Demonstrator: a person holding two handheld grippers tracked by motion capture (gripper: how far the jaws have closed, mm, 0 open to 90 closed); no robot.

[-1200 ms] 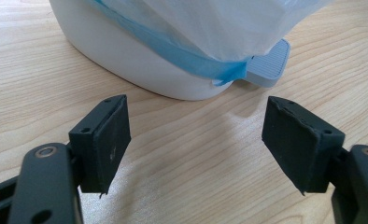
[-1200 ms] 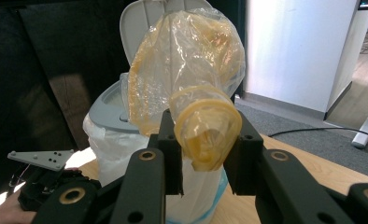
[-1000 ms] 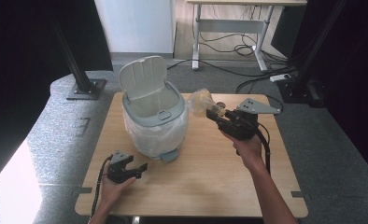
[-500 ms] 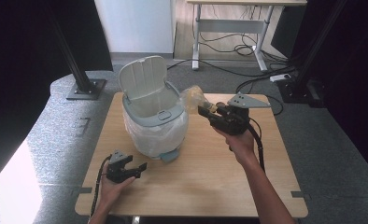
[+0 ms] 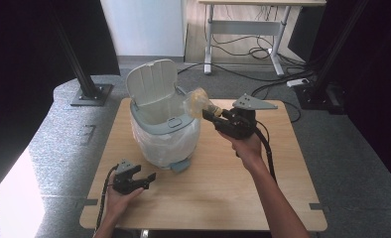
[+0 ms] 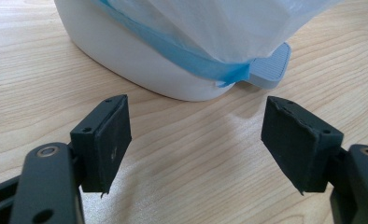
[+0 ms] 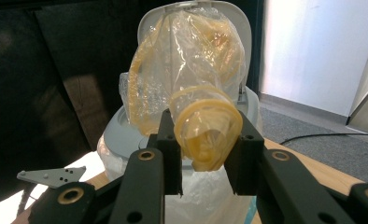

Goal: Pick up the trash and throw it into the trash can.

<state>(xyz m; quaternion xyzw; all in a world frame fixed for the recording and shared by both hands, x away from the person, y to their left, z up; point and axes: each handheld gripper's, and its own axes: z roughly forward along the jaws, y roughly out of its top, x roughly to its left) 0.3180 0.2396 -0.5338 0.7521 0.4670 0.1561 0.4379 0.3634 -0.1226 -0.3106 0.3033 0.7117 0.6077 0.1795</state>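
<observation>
Yellowish clear wrapper [image 7: 191,93], white bin [image 5: 166,141]

A recording studio or lab set-up is indicated rather than a home. A small wooden table [image 5: 203,193] is placed on a grey speckled floor [image 5: 59,163], with black curtains [image 5: 30,44] hung along both sides. Black metal stands [image 5: 84,84] are bolted onto base plates beside the table. Loose cables [image 5: 253,52] and a white power strip [image 5: 301,82] are left lying on the floor behind it. A height-adjustable desk frame [image 5: 243,25] is seen at the back, beside a white panel [image 5: 144,27]. Tape marks [image 5: 87,202] are stuck at the table's corners.
</observation>
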